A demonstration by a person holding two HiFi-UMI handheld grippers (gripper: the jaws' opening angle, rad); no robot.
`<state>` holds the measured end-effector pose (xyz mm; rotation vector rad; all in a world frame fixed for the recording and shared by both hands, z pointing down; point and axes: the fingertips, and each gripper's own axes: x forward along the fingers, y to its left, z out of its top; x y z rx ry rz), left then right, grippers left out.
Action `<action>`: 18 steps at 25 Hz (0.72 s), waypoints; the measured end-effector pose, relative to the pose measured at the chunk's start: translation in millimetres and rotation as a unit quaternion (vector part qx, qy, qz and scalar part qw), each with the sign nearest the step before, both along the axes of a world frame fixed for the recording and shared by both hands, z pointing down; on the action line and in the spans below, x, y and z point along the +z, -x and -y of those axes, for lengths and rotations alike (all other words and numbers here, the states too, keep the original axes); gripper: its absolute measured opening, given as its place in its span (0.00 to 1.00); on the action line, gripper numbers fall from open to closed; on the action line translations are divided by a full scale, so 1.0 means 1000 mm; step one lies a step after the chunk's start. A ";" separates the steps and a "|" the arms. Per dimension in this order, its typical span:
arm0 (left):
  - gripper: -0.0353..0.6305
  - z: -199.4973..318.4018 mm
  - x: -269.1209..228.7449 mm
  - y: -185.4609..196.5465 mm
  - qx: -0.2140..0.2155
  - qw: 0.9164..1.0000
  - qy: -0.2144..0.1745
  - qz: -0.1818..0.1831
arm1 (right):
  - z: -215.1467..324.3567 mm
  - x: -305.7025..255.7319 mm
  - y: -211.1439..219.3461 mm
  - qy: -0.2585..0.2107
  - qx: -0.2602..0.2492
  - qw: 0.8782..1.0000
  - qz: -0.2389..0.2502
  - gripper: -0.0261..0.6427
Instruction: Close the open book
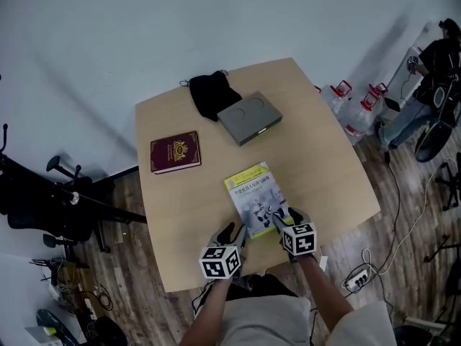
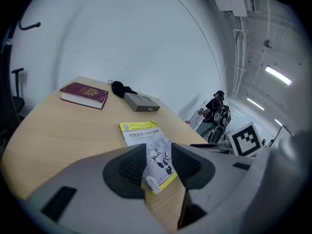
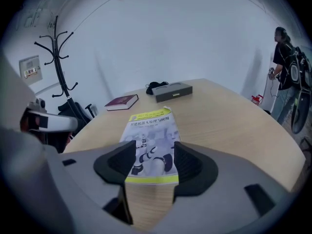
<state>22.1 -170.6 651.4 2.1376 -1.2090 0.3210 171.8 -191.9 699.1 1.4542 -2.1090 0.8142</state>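
Yellow book (image 1: 253, 195) lay shut, looked done; I held left gripper (image 1: 238, 233), right gripper (image 1: 284, 218) at its 6 o'clock, jaws apart, empty.

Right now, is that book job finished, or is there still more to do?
Done, it seems: the yellow book lies shut and flat, cover up, on the table. In hand: nothing. The left gripper and the right gripper hang by the book's near end with jaws apart, and neither grips anything. Left to do: apparently nothing for the book itself, beyond drawing the grippers away.
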 end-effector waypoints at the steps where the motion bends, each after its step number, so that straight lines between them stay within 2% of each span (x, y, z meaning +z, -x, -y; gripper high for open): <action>1: 0.30 -0.003 -0.003 0.002 0.008 1.000 -0.004 0.004 | -0.007 -0.006 0.001 -0.005 0.006 1.000 0.002 0.42; 6: 0.30 -0.017 -0.011 0.020 0.034 0.999 -0.019 0.015 | -0.042 -0.034 0.015 -0.029 0.028 0.999 0.010 0.42; 13: 0.30 -0.053 -0.027 0.027 0.068 0.997 -0.022 -0.005 | -0.093 -0.056 0.041 -0.046 0.053 0.997 0.012 0.42; 18: 0.30 -0.077 -0.025 0.037 0.091 0.995 -0.033 0.002 | -0.122 -0.054 0.056 -0.052 0.077 0.995 0.021 0.41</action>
